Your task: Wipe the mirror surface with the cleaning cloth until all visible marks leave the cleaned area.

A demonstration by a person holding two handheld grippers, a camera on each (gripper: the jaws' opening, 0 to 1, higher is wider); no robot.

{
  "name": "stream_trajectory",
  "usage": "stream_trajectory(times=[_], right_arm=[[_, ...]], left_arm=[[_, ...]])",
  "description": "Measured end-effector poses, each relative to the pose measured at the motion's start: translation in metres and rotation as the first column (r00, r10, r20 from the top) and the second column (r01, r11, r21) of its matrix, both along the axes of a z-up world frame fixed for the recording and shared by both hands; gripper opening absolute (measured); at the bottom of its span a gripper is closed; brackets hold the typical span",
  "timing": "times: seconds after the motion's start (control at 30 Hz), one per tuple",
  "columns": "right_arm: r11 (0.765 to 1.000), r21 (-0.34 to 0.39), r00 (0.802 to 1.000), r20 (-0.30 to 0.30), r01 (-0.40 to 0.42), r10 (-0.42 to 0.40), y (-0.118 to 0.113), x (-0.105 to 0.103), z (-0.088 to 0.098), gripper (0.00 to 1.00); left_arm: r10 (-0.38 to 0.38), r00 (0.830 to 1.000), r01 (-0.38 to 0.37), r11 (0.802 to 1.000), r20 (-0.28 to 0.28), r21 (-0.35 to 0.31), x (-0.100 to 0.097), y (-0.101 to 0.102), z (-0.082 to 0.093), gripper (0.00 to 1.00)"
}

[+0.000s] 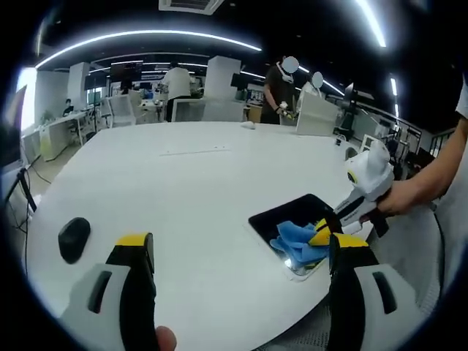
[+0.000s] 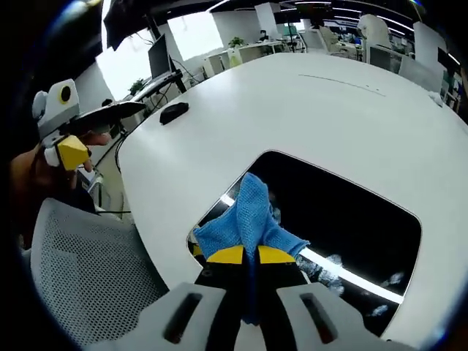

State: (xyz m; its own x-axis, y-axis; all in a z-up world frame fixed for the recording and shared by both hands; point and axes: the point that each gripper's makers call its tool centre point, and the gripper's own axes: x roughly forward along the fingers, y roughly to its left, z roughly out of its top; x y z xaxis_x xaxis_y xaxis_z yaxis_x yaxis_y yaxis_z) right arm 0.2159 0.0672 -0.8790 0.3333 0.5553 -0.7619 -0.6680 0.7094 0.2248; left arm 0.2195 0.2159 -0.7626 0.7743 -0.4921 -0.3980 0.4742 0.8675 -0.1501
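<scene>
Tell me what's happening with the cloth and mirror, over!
Right hand-held gripper shut on blue cloth, pressing it on mirror. Left hand-held gripper open, idle above table. Smudges near mirror's edge. Nothing blocking.

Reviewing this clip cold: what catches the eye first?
The bright blue cleaning cloth, pinched in the right gripper, lying on the dark mirror near the white table's edge. The left gripper hangs open above the table, with a small black object off to its left.
</scene>
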Motion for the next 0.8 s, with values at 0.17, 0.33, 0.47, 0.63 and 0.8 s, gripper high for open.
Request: stream_trajectory(times=[0.17,0.33,0.47,0.63,0.8], right_arm=[[1.000,0.002,1.000,0.009,-0.025,0.025,0.011,0.000,0.000,0.00],[0.999,0.003,0.999,0.014,-0.046,0.046,0.019,0.000,-0.001,0.00],[0.998,0.027,0.998,0.003,-0.059,0.059,0.032,-0.003,0.000,0.00],[0.995,-0.004,0.995,0.025,-0.096,0.096,0.038,-0.004,0.000,0.00],[0.991,-0.003,0.989,0.057,-0.134,0.134,0.037,-0.003,-0.002,0.00]], left_arm=[[-0.001,1.000,0.001,1.000,0.000,0.006,0.002,0.001,-0.001,0.99],[-0.009,1.000,0.009,1.000,-0.001,0.010,0.002,-0.003,0.000,0.99],[-0.007,1.000,0.007,1.000,-0.003,0.012,0.002,-0.002,-0.002,0.99],[0.001,1.000,-0.001,1.000,-0.004,0.011,0.001,-0.001,-0.003,0.99],[0.007,1.000,-0.007,1.000,-0.003,0.008,0.001,-0.001,-0.004,0.99]])
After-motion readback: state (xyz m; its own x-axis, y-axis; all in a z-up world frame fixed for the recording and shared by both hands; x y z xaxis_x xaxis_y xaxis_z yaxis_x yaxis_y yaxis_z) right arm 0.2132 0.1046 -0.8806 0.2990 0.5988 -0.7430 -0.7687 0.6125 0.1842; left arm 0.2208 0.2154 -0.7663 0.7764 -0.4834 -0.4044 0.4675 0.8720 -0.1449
